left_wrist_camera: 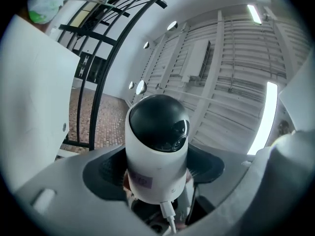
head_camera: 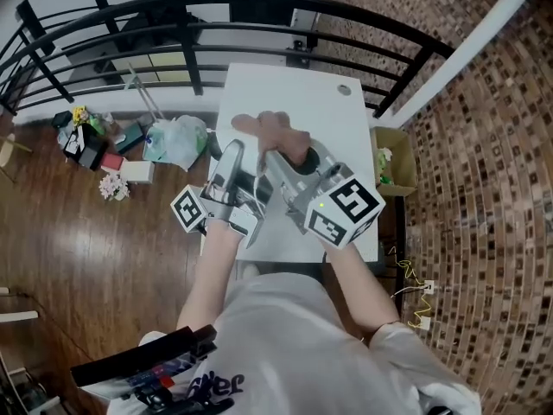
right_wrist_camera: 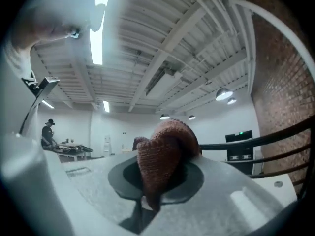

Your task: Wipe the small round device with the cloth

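The small round device (left_wrist_camera: pixel 158 146), a white body with a black dome and a white cable at its base, stands between the jaws of my left gripper (left_wrist_camera: pixel 157 173), which is shut on it. My right gripper (right_wrist_camera: pixel 157 178) is shut on a brown knitted cloth (right_wrist_camera: pixel 163 154) that bulges out over its jaws. In the head view both grippers are raised side by side over the white table (head_camera: pixel 285 93): the left gripper (head_camera: pixel 232 156) and the right gripper (head_camera: pixel 281 161), with the cloth (head_camera: pixel 272 130) at their tips. The device itself is hidden there.
A black curved railing (head_camera: pixel 173 24) runs behind the table. Bags and small clutter (head_camera: pixel 177 141) lie on the wooden floor to the left. A cardboard box (head_camera: pixel 393 158) stands at the table's right, by the brick wall. A cable hole (head_camera: pixel 344 90) sits near the table's far corner.
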Action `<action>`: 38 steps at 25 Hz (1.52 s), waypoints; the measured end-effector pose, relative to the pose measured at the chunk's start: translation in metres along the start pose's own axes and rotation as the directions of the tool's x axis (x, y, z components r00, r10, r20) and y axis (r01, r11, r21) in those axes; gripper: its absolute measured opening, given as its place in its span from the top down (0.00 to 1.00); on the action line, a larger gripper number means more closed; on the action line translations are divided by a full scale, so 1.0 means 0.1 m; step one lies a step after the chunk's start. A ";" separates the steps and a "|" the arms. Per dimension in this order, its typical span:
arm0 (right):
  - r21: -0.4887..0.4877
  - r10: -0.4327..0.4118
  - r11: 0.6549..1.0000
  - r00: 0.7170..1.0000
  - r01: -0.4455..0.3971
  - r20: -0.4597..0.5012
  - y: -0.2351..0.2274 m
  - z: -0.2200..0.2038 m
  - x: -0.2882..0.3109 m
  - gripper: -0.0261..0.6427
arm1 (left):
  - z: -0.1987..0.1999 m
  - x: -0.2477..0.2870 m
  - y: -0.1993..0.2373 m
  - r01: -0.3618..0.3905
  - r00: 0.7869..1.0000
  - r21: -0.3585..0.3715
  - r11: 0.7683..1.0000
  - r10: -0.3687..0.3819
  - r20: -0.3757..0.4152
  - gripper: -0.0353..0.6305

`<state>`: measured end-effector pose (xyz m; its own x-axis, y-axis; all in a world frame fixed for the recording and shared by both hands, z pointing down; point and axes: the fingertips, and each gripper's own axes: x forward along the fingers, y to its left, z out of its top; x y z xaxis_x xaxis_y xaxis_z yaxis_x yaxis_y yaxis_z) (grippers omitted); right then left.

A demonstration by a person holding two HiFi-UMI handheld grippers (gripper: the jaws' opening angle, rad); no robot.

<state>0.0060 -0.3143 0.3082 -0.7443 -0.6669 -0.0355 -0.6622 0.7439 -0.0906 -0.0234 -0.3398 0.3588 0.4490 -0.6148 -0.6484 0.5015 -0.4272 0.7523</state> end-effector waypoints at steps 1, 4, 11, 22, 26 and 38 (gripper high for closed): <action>-0.018 0.024 1.000 1.000 -0.024 0.014 0.14 -0.01 -0.01 0.93 | 0.03 0.00 0.01 -0.006 1.000 -0.009 1.000 0.006 0.010 0.37; -0.013 0.087 0.996 0.996 -0.087 0.017 0.38 -0.13 -0.05 0.93 | 0.14 -0.02 -0.01 -0.004 0.999 -0.033 0.999 0.005 0.038 0.37; 0.191 0.183 0.967 0.981 -0.168 -0.063 0.40 -0.61 -0.21 0.93 | 0.34 -0.03 -0.17 0.073 0.994 -0.045 0.996 -0.069 0.081 0.37; 0.194 -0.004 0.981 0.998 -0.007 0.056 -0.13 -0.14 0.10 0.93 | 0.24 0.10 -0.32 0.120 0.991 -0.068 0.991 -0.116 0.060 0.37; 0.267 0.060 0.963 0.997 -0.045 -0.048 0.18 -0.50 0.07 0.93 | 0.35 0.09 -0.28 0.047 0.998 0.032 0.998 -0.048 0.045 0.37; 0.164 0.126 0.979 0.992 -0.125 0.006 -0.10 0.11 -0.23 0.93 | -0.16 -0.25 0.62 -0.134 0.684 0.851 0.507 0.669 -0.291 0.37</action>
<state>0.0304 -0.3068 0.2989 -0.8213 -0.5680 -0.0529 -0.5403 0.8043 -0.2471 0.0080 -0.3400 0.4197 0.8576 -0.5137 0.0253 -0.4353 -0.6987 0.5677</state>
